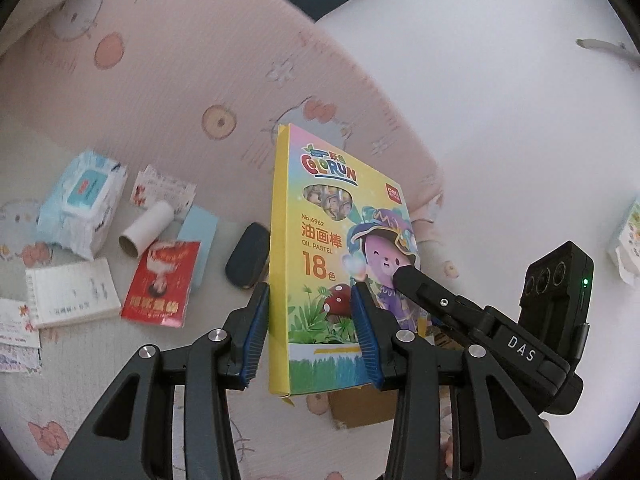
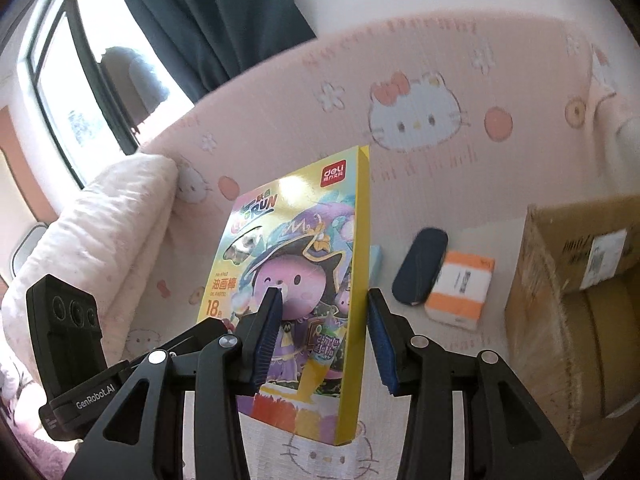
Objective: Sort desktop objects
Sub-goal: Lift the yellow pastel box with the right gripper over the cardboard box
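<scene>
The oil pastel box (image 1: pixel 320 248) stands upright in the air above the bed (image 1: pixel 120 380), lifted clear of the sheet and held from both sides. The left gripper (image 1: pixel 310 300) has its fingers (image 1: pixel 256 320) clenched on the box's lower part, one blue pad against the yellow spine, the other pressed to the printed front. In the right wrist view the right gripper (image 2: pixel 322 312) straddles the same oil pastel box (image 2: pixel 296 280) — one pad lies on the front face, the other sits just beside the yellow edge, and I cannot tell whether it presses.

At nine o'clock from the box in the left view lie a red booklet (image 1: pixel 162 284), a cardboard tube (image 1: pixel 146 229), a wipes pack (image 1: pixel 80 208) and a notepad (image 1: pixel 72 298). A dark case (image 2: pixel 420 266), an orange-and-white packet (image 2: pixel 460 290) and a cardboard carton (image 2: pixel 580 300) sit at three o'clock in the right view.
</scene>
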The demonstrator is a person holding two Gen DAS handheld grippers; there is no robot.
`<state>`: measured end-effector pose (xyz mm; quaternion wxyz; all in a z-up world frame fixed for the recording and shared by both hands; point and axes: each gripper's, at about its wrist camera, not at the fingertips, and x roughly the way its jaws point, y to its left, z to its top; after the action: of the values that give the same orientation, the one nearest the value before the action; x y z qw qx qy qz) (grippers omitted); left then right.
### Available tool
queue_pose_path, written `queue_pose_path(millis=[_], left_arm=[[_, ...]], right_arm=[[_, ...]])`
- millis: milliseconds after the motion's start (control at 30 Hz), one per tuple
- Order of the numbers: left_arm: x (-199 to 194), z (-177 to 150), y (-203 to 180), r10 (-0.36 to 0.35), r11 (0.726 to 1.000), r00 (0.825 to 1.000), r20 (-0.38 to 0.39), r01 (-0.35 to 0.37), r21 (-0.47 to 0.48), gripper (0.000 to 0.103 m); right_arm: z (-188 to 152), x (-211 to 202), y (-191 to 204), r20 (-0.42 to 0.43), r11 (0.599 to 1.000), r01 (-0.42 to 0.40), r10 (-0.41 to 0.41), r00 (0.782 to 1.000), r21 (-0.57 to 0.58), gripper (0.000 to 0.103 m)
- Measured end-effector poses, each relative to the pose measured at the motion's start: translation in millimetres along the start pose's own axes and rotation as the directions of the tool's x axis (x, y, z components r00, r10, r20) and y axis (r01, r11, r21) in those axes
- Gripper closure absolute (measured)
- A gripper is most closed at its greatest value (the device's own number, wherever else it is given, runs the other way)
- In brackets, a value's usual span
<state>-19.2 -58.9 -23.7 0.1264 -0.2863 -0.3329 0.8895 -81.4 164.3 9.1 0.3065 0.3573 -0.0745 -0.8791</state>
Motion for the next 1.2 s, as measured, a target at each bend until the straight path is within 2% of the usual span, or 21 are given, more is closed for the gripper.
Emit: queue_pose_path(millis=[267,533,933,1200], left_arm=[[-18,1,-23,-0.032,0.999,0.999,0.032,0.032,0.026,0.058],[-6,1,-37,-0.031,0.999,0.999,0.021,0.030,0.026,0.059],[59,-15,-86,-0.013,0.999,0.998,-0.054,0.016,0.046,0.058],[104,-37,-131,-0.061,0.992,0.987,-0.150,0.077,0.105,0.059]], right_arm=[[4,-34,12,0.041,1.000,0.009,-0.009,0.999,-0.014,0.063],[7,-42,-3,0.040,1.000,0.002,-0.001,0.999,-0.025,0.063],[22,-55,-93,0.019,0.999,-0.040,0.040,0.999,0.025,0.063],[21,-91,-158,0.003,0.995,0.020,-0.020,1.000,0.099,0.063]])
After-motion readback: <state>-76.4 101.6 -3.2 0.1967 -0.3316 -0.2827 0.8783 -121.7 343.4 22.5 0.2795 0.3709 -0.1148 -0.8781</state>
